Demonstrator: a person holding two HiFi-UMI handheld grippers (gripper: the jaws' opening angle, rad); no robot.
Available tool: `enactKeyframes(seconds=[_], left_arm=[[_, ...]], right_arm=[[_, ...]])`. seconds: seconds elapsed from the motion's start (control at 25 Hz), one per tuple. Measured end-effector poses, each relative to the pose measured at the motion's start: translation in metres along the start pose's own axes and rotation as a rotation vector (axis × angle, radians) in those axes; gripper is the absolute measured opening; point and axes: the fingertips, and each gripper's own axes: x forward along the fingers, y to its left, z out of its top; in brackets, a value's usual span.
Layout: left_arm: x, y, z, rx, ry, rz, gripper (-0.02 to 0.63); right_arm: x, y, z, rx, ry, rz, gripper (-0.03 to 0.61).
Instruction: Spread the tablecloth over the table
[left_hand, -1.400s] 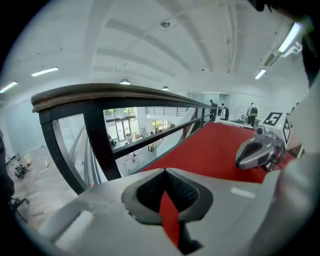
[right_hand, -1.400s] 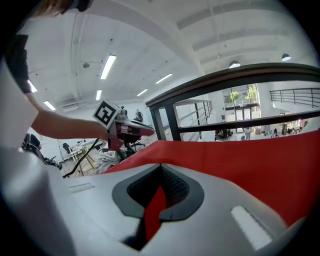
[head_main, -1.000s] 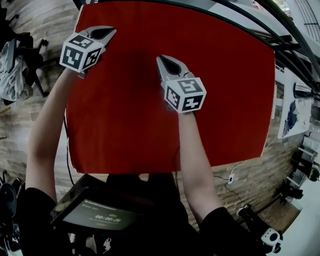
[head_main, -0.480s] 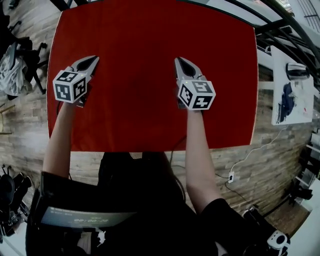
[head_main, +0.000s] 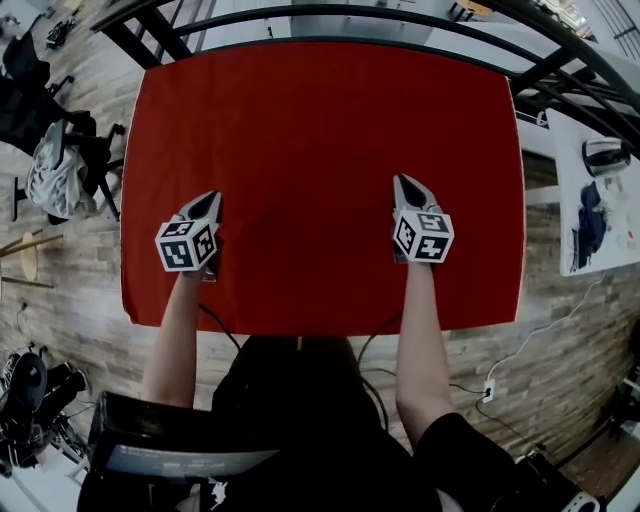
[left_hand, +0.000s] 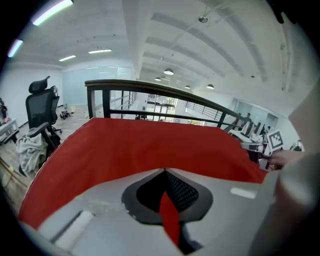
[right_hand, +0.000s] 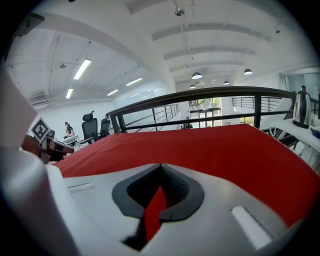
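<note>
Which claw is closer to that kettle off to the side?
Right. The right claw grips the cloth on the half of the table nearest the kettle. The left claw grips the cloth on the opposite half, farther from the kettle.

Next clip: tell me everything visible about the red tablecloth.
The tablecloth is plain red fabric, roughly rectangular, lying nearly flat with faint wrinkles near its middle. It hides the whole tabletop; no bare table shows around it. Its far edge lies by a dark railing. Toward the near edge, the left gripper and right gripper each pinch a small fold of it, jaws shut.
</note>
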Motion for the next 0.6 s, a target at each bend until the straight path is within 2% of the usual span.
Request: enactKeyframes(seconds=[0.16,0.24,0.32,0.36,0.52,0.6], left_arm=[[0.020,0.029,-0.003,0.008,0.006,0.098,0.005],[0.030,0.045,-0.006,0.037,0.023,0.155,0.006],[0.040,0.062,-0.009,0.035,0.040,0.197,0.008],[0.044,0.070,-0.011,0.025,0.051,0.214,0.030],[0.058,0.093,-0.031,-0.010,0.131,0.249,0.005],[0.062,0.095,-0.032,-0.047,0.134,0.243,0.006]], right_arm=[[0.008,-0.032,-0.014,0.001,0.072,-0.086,0.009],[0.008,-0.038,-0.027,0.004,0.123,-0.116,0.011],[0.009,-0.041,-0.040,-0.006,0.165,-0.147,0.011],[0.011,-0.043,-0.046,-0.007,0.183,-0.165,0.011],[0.020,-0.057,-0.068,0.008,0.260,-0.226,0.011],[0.024,-0.062,-0.072,0.006,0.288,-0.238,0.009]])
